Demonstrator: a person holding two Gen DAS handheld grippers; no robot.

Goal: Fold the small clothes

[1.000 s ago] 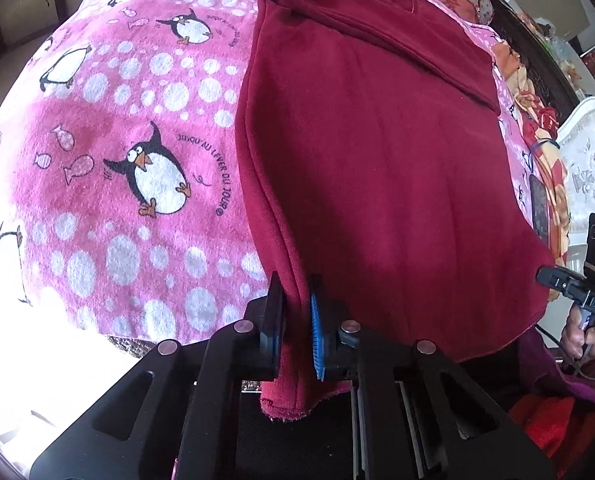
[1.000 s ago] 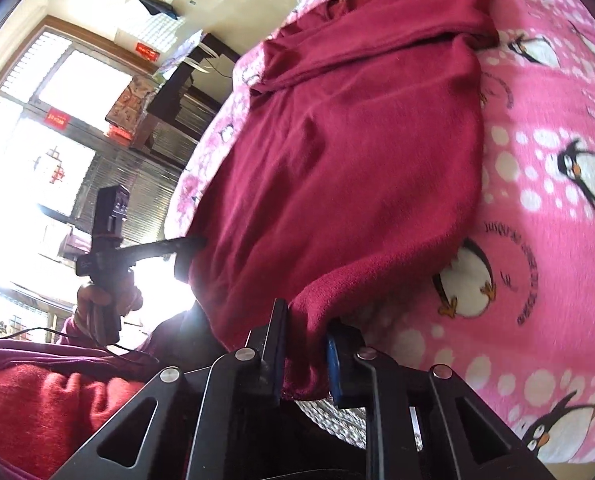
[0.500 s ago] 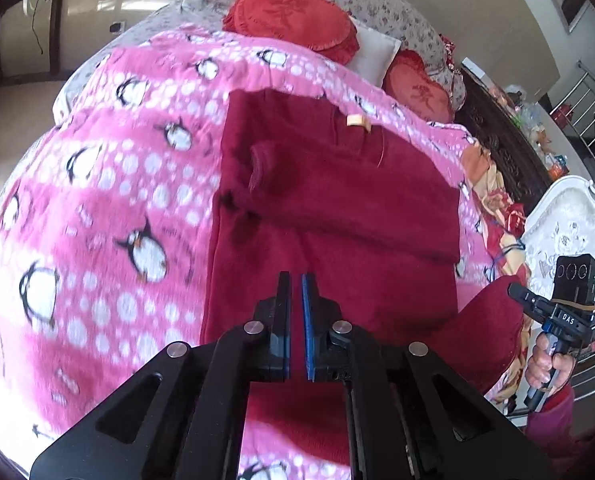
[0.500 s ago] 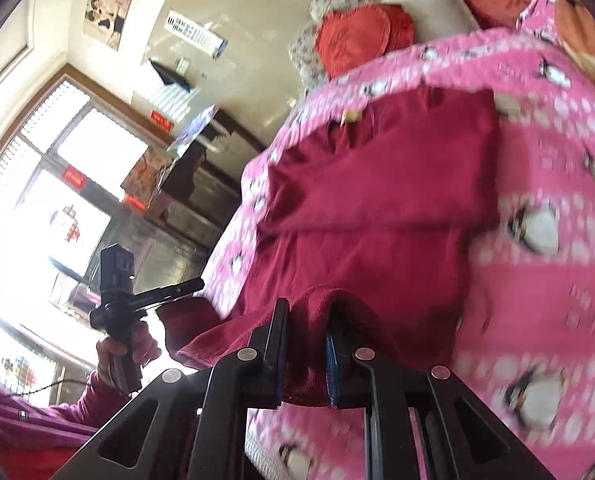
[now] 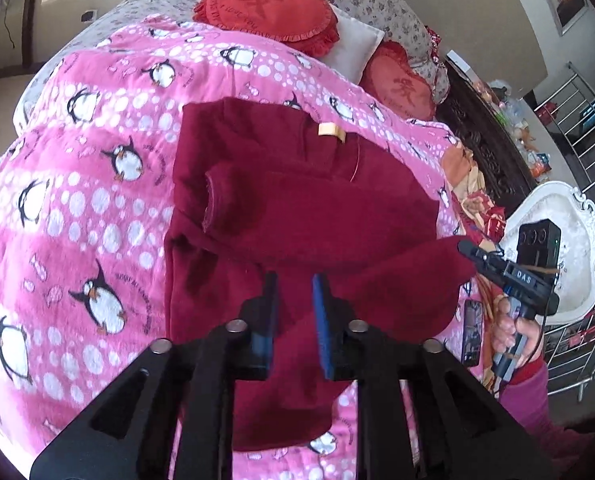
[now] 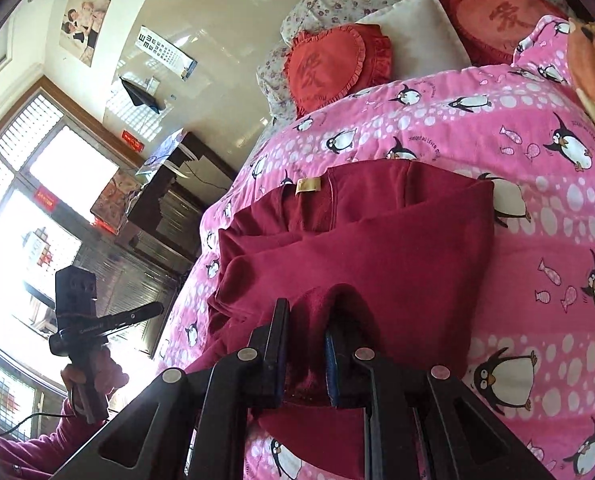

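Note:
A maroon fleece garment [image 5: 297, 208] lies on the pink penguin blanket [image 5: 97, 200], its tan neck label [image 5: 329, 131] at the far end. My left gripper [image 5: 293, 292] hovers over the garment's near part with its jaws opening; nothing is pressed between the pads. My right gripper [image 6: 305, 320] is shut on a fold of the garment's hem [image 6: 329, 300] and holds it up above the body of the garment [image 6: 377, 248]. In the left wrist view that lifted corner [image 5: 417, 272] hangs from the right gripper [image 5: 463, 246] at the right.
Red heart cushions [image 5: 265, 4] and a white pillow [image 5: 353, 48] lie at the head of the bed. A phone [image 5: 471, 332] rests at the blanket's right edge, near a white carved chair [image 5: 557, 240]. Dark furniture [image 6: 169, 200] and bright windows stand left of the bed.
Both grippers rose and carried the hem toward the neck end. The left gripper, shut on the hem a second ago, has let go and opened. The right one still grips its corner.

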